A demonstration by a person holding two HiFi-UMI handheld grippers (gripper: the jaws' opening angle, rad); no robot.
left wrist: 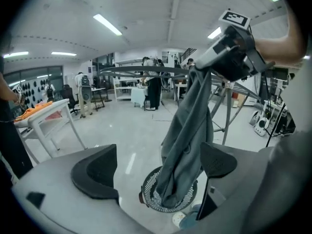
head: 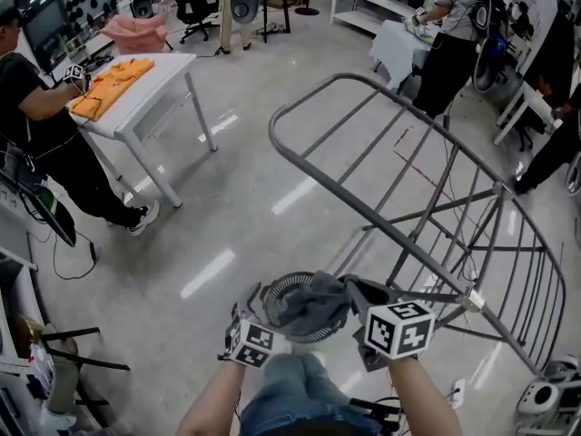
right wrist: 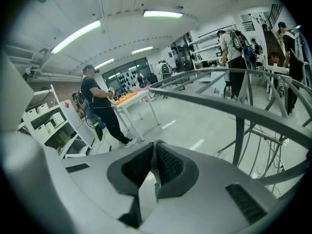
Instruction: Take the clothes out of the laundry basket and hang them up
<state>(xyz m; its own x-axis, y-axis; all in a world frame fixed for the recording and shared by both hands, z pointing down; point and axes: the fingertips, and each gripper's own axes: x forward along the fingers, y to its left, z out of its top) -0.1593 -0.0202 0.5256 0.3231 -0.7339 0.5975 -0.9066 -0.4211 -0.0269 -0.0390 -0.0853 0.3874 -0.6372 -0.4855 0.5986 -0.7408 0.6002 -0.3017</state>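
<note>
left gripper (left wrist: 160, 155): jaws are standing apart | right gripper (right wrist: 154, 152): jaws are clamping grey garment (left wrist: 187, 126) | left gripper view alone is showing it hanging down over laundry basket (left wrist: 147, 195)

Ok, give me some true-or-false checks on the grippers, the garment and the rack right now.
The right gripper is shut on the grey fabric garment. True.
The left gripper is shut on it too. False: its jaws stand apart, gripping nothing.
The garment hangs over the round black mesh laundry basket. True.
The garment is draped on the grey metal drying rack. False: its bars carry no cloth.
The orange clothes lie on the floor. False: they lie on the white table.
</note>
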